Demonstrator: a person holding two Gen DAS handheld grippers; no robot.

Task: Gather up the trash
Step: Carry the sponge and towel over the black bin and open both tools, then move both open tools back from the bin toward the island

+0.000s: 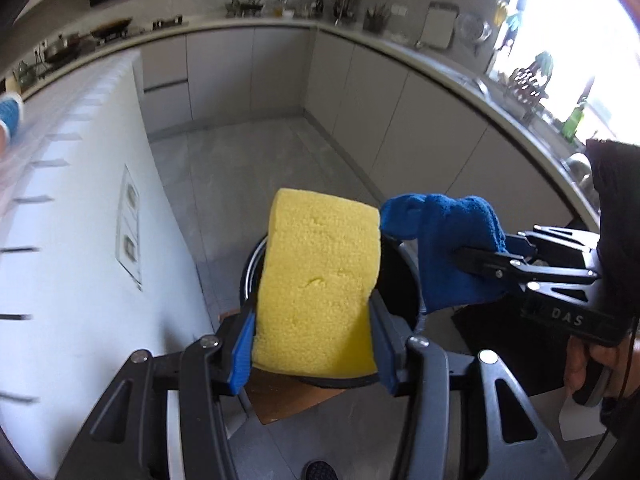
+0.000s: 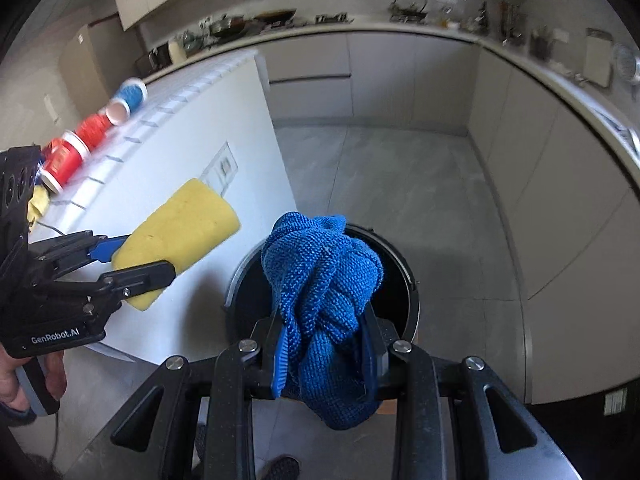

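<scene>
My left gripper (image 1: 312, 332) is shut on a thick yellow sponge (image 1: 320, 272), its blue pads pressing on both sides of the lower end. The sponge hangs over the near left part of a round black trash bin (image 1: 250, 264) standing on the floor. My right gripper (image 2: 326, 344) is shut on a bunched blue cloth (image 2: 324, 276), held directly above the open mouth of the bin (image 2: 408, 280). In the right wrist view the left gripper (image 2: 132, 256) with the sponge (image 2: 180, 232) sits left of the bin. In the left wrist view the right gripper (image 1: 480, 256) and cloth (image 1: 444, 240) are on the right.
A white island counter (image 2: 180, 128) stands left of the bin, with red cups (image 2: 64, 160) and a blue cup (image 2: 130, 94) lying on it. Grey cabinets (image 2: 400, 80) line the far walls beyond a grey floor. A brown board (image 1: 280, 396) and dark mat (image 1: 500, 340) lie beside the bin.
</scene>
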